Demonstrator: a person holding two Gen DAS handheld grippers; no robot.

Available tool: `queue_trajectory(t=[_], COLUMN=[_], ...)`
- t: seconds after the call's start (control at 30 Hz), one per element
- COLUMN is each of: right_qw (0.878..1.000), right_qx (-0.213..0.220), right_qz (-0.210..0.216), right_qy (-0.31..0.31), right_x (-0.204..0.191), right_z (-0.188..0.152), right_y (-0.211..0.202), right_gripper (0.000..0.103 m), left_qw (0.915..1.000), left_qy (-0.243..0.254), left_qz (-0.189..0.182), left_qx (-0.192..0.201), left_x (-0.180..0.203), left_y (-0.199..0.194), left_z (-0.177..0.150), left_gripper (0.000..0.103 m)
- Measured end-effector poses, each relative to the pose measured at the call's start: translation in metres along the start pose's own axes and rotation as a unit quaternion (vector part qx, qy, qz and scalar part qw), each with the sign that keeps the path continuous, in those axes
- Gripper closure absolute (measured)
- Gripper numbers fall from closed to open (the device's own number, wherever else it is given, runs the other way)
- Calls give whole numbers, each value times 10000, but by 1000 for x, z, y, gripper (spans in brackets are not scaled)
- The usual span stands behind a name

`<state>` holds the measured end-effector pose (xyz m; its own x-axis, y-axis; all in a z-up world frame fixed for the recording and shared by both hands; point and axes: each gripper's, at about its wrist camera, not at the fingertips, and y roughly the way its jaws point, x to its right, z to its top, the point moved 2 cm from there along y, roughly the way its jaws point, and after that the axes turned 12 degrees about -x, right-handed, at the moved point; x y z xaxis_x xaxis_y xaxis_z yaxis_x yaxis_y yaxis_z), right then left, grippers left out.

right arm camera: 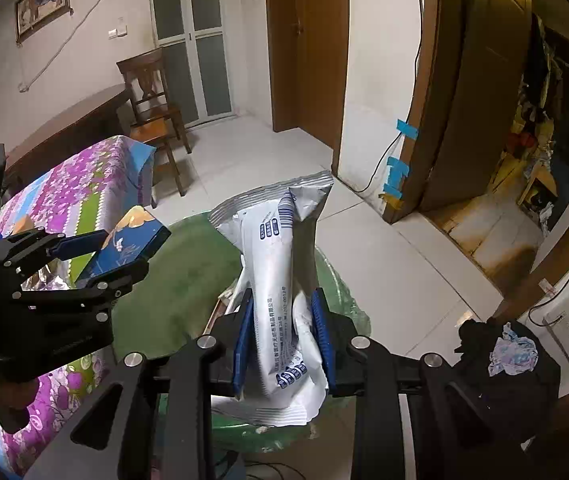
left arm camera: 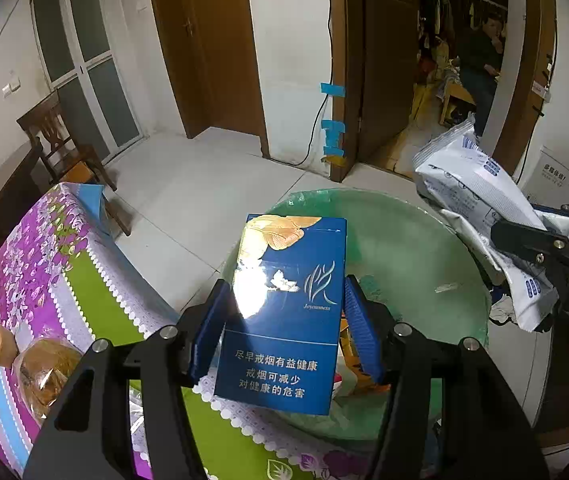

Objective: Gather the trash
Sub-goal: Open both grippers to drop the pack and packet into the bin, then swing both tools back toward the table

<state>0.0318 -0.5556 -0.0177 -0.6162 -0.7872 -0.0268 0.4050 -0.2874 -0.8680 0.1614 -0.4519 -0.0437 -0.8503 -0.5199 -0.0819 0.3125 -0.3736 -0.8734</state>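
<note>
My left gripper (left arm camera: 284, 292) is shut on a blue cigarette pack (left arm camera: 284, 312) and holds it over the rim of a bin lined with a green bag (left arm camera: 404, 248), beside the table edge. My right gripper (right arm camera: 282, 304) is shut on a crumpled white plastic wrapper (right arm camera: 276, 264) with blue print, held upright above the same green bag (right arm camera: 188, 280). In the right wrist view the left gripper (right arm camera: 120, 252) with the cigarette pack (right arm camera: 132, 240) is at the left. In the left wrist view the right gripper (left arm camera: 496, 236) with the wrapper (left arm camera: 472, 188) is at the right.
A table with a purple, green and blue flowered cloth (left arm camera: 44, 264) stands left of the bin, with a wrapped bun (left arm camera: 48, 372) on it. A wooden chair (right arm camera: 152, 112) stands behind the table. A dark bundle with a crumpled tissue (right arm camera: 512, 352) sits at the right. A person (left arm camera: 484, 52) sits in the far room.
</note>
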Motion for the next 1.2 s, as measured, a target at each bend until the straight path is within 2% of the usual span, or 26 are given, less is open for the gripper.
queue_trajectory(t=[0.13,0.2,0.23,0.27,0.4,0.7,1.2], right_qw=[10000,9999,10000,10000,9998,10000,9998], right_qx=[3,14,0,3,-35,-17,152], right_qz=[61,74,50,78,183,74,58], right_qy=[-34,-72,-48,-26,41,8,90], right_x=[-1,1,1,2,4,2,6], right_z=[1,2,3,3,3,-4,-15], right_y=[1,3,5,6,8,7,-1], right_gripper=[72,64,55,55,55,55,55], left_qw=[10000,9999,9999,10000,10000,10000,9991], left_qy=[41,100,91,69,-7,-43,-79], left_qz=[23,54,81,65,14,-3,334], left_qx=[54,59,45,27,-13,1,249], left_x=[1,1,1,0,-2,-1,0], left_y=[-3,-2,-2,-1,0,-2,-13], left_z=[3,4,4,3,0,-4,-18], left_gripper=[47,46,44,44,44,44,44])
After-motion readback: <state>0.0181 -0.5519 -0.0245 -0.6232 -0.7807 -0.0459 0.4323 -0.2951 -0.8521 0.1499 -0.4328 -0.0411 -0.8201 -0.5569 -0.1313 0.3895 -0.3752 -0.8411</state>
